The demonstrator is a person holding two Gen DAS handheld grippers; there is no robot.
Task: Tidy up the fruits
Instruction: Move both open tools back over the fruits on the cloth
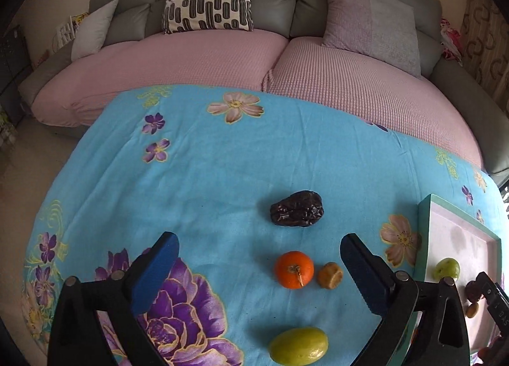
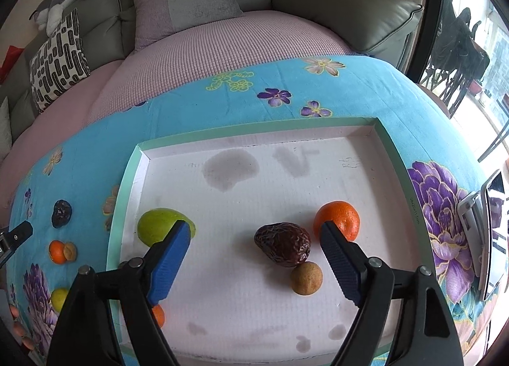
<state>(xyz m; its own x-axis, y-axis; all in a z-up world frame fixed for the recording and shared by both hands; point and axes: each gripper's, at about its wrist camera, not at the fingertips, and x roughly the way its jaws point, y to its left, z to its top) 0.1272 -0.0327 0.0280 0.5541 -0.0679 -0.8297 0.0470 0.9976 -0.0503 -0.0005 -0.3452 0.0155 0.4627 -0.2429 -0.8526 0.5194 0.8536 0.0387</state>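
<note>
In the left wrist view my left gripper (image 1: 258, 236) hangs wide open over the blue flowered cloth, nothing between its fingers. Under it lie a dark wrinkled fruit (image 1: 297, 208), a tangerine (image 1: 294, 269), a small brown fruit (image 1: 330, 275) and a yellow-green fruit (image 1: 298, 346). My right gripper (image 2: 255, 225) is open above the white tray (image 2: 127, 175). A second dark wrinkled fruit (image 2: 283, 243) lies between its fingers, untouched. The tray also holds a green fruit (image 2: 159, 226), a tangerine (image 2: 338, 216), a tan round fruit (image 2: 306, 278) and an orange fruit (image 2: 158, 315) half hidden by a finger.
A grey sofa with pink covers (image 1: 197, 57) and cushions runs behind the table. The tray's green rim (image 1: 424, 232) stands at the right of the left wrist view. A propped-up device (image 2: 486, 226) sits at the table's right edge.
</note>
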